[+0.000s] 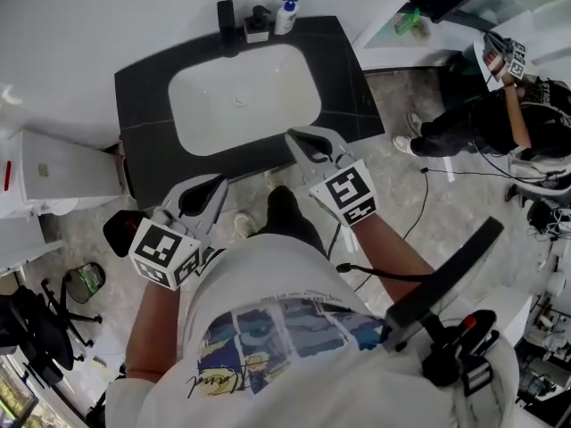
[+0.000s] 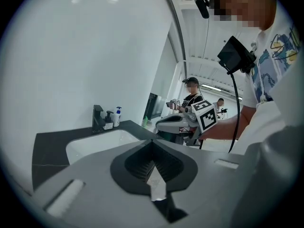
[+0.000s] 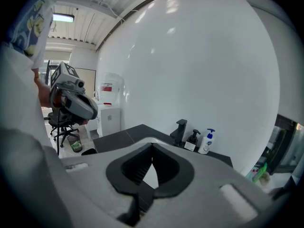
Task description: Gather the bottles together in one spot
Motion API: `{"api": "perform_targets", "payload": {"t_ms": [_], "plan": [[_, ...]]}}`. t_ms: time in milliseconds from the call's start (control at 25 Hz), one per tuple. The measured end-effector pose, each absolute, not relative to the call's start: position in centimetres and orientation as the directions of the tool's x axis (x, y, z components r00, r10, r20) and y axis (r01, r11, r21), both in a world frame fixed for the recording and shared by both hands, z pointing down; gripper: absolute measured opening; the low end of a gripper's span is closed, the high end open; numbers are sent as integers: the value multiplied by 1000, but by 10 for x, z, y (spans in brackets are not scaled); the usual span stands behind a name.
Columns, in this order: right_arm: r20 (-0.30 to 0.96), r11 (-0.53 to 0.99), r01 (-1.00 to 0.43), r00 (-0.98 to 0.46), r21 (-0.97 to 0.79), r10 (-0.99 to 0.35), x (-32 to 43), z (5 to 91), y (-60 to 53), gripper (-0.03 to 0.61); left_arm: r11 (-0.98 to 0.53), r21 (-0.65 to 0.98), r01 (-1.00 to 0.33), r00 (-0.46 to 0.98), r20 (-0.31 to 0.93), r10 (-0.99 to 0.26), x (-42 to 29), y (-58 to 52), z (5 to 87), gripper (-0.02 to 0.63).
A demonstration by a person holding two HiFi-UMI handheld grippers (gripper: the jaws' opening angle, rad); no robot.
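Observation:
A white pump bottle with a blue cap (image 1: 286,13) and a black pump bottle (image 1: 258,23) stand side by side by the faucet (image 1: 227,20), at the back of the black counter (image 1: 143,96) with its white basin (image 1: 241,96). Both show small in the left gripper view, white pump bottle (image 2: 117,116), and in the right gripper view, white pump bottle (image 3: 206,142) beside the black one (image 3: 193,140). A green bottle (image 1: 409,22) sits on a ledge beyond the counter's right end. My left gripper (image 1: 217,184) hangs shut and empty off the counter's front edge. My right gripper (image 1: 296,137), shut with nothing in it, is over the front edge.
A white cabinet (image 1: 53,172) stands left of the counter, with a black office chair (image 1: 31,319) and a small bin (image 1: 85,279) on the floor below it. Another person (image 1: 517,114) with grippers is at the right, with cables (image 1: 464,172) across the floor.

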State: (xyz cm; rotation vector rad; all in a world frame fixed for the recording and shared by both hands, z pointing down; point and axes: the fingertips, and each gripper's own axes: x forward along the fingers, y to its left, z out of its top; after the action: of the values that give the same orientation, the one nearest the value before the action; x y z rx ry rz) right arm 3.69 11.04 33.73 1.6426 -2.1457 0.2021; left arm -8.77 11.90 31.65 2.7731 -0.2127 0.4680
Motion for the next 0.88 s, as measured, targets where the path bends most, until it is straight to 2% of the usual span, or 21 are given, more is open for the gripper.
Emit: {"api": "perform_targets", "payload": {"t_ms": [880], "plan": [[410,376,-917,-295,130,-863,-6,317,136,2,-948,254,-193,929,358,-93,-91,133,316,3]]}}
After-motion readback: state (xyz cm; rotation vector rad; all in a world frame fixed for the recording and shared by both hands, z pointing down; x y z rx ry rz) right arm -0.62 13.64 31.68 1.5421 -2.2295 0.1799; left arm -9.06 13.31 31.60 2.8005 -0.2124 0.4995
